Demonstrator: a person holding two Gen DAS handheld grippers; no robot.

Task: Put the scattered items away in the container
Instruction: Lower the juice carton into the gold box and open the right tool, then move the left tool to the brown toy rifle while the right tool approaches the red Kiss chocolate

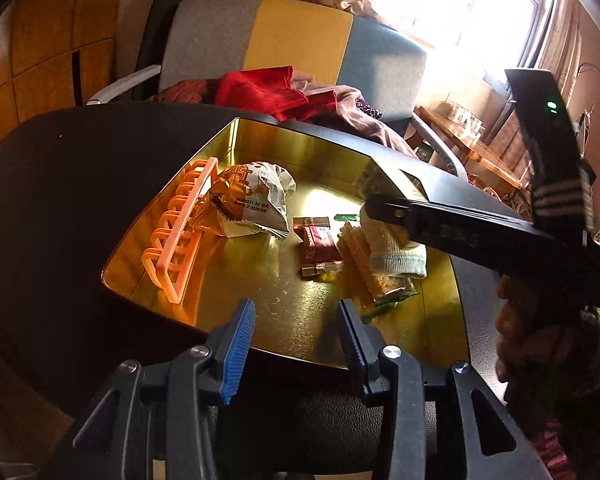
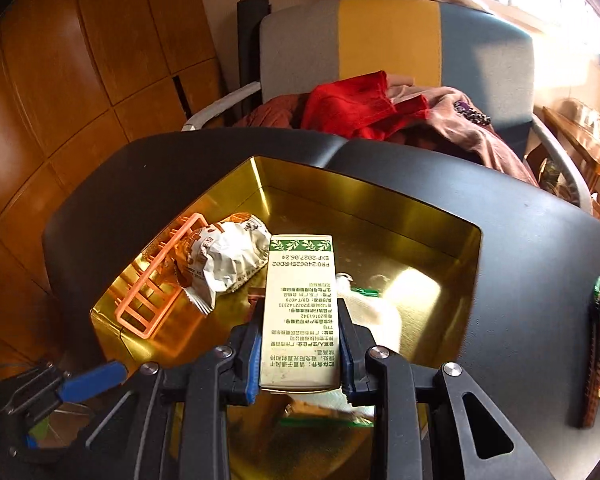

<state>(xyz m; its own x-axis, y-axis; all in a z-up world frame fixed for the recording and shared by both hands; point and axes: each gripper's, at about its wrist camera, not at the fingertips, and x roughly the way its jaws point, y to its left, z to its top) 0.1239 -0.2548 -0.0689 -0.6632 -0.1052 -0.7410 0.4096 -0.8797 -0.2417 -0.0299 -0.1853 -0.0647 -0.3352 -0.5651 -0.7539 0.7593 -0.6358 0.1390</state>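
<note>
While the right gripper (image 2: pixel 300 344) is held above the gold container (image 2: pixel 380 208), a slim printed box (image 2: pixel 300 304) is pinched lengthwise between its blue-padded fingers, the box's far end reaching over the tray's interior. Inside the container an orange plastic rack (image 1: pixel 180 228) is seen along the left wall, with a crumpled snack wrapper (image 1: pixel 256 200) just beside it, a red sachet (image 1: pixel 316 240) near the middle and a white sock (image 1: pixel 396 248) to the right. The left gripper (image 1: pixel 296 336) is poised over the container's near edge with its fingers spread and nothing between them. The container is set on a black table (image 1: pixel 60 184), behind which a chair (image 1: pixel 300 32) piled with clothes is visible.
</note>
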